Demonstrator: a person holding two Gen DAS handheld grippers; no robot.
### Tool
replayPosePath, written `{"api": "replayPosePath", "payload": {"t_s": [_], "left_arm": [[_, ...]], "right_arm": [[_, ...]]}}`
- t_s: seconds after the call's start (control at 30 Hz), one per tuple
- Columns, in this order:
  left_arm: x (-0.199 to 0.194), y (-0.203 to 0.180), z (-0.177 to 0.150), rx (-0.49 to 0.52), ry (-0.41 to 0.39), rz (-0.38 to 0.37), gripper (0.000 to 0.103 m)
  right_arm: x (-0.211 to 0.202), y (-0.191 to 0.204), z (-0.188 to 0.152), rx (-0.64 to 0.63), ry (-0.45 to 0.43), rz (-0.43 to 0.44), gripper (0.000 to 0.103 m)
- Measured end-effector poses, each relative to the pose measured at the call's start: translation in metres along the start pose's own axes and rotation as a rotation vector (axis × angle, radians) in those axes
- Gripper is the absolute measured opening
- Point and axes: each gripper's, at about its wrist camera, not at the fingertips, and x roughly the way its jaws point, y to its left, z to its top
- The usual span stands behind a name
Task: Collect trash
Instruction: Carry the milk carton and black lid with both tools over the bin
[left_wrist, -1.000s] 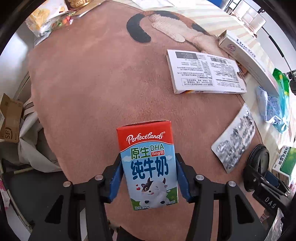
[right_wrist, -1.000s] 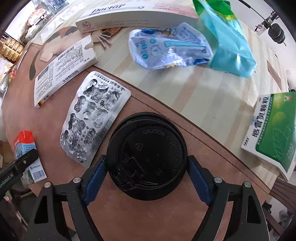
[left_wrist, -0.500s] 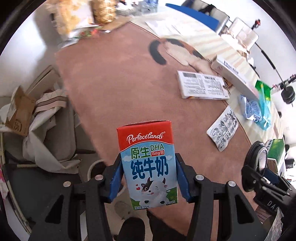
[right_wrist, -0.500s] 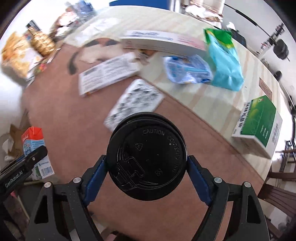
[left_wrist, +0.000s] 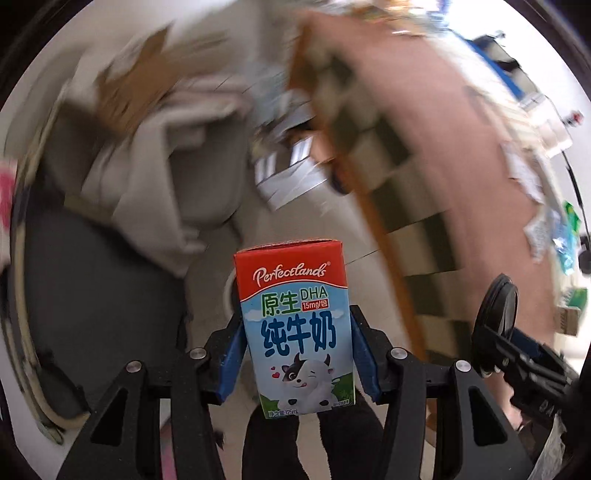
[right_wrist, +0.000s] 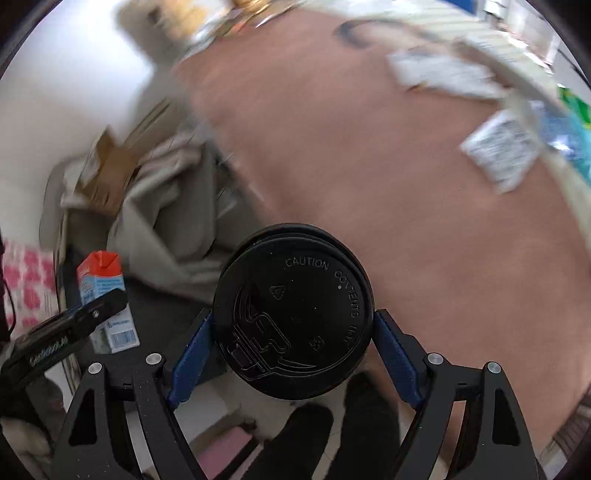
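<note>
My left gripper (left_wrist: 297, 350) is shut on a small red, blue and white milk carton (left_wrist: 295, 325), held upright off the table's edge, above the floor. My right gripper (right_wrist: 291, 343) is shut on a black plastic cup lid (right_wrist: 291, 314), held on edge by its rim. The lid also shows in the left wrist view (left_wrist: 495, 317) at the right. The carton also shows in the right wrist view (right_wrist: 105, 299) at the left, in the other gripper's fingers (right_wrist: 74, 321). Both views are motion-blurred.
The brown table (right_wrist: 388, 184) stretches up and right, with papers and packets (right_wrist: 498, 147) far along it. A chair with beige cloth and cardboard (left_wrist: 159, 122) stands to the left. The floor (left_wrist: 218, 258) and a person's dark feet (right_wrist: 332, 435) lie below.
Both grippers have pulled back and swung left off the table, still holding the carton and the lid. The table has slid to the right of each view; floor and chair now fill the left.
</note>
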Motion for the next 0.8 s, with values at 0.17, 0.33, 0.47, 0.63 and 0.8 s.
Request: {"api": "replayPosePath", "payload": {"t_s": [0.17,0.33,0.47,0.63,0.8], "left_arm": [[0.084,0.067,-0.016,-0.108,0.079,-0.025,0.049],[0.19,0.105,-0.016,-0.205,0.162,-0.123,0.049],[0.268,0.112,-0.012,-0.213,0.212,-0.16,0.049],[0.349,0.113,-0.009,-0.193,0.278,-0.159,0.049],[0.391,0.111,-0.011,-0.185,0.33,-0.181,0.05]], "right_arm": [[0.108,0.039,-0.028,-0.057,0.087,0.021,0.086],[0.23,0.035,-0.047,-0.047,0.154,0.033,0.086],[0.316,0.017,-0.054,-0.014,0.196,0.039,0.086],[0.393,0.004,-0.057,-0.02,0.22,0.035,0.086],[0.442,-0.009,-0.063,-0.017,0.251,0.044,0.087]]}}
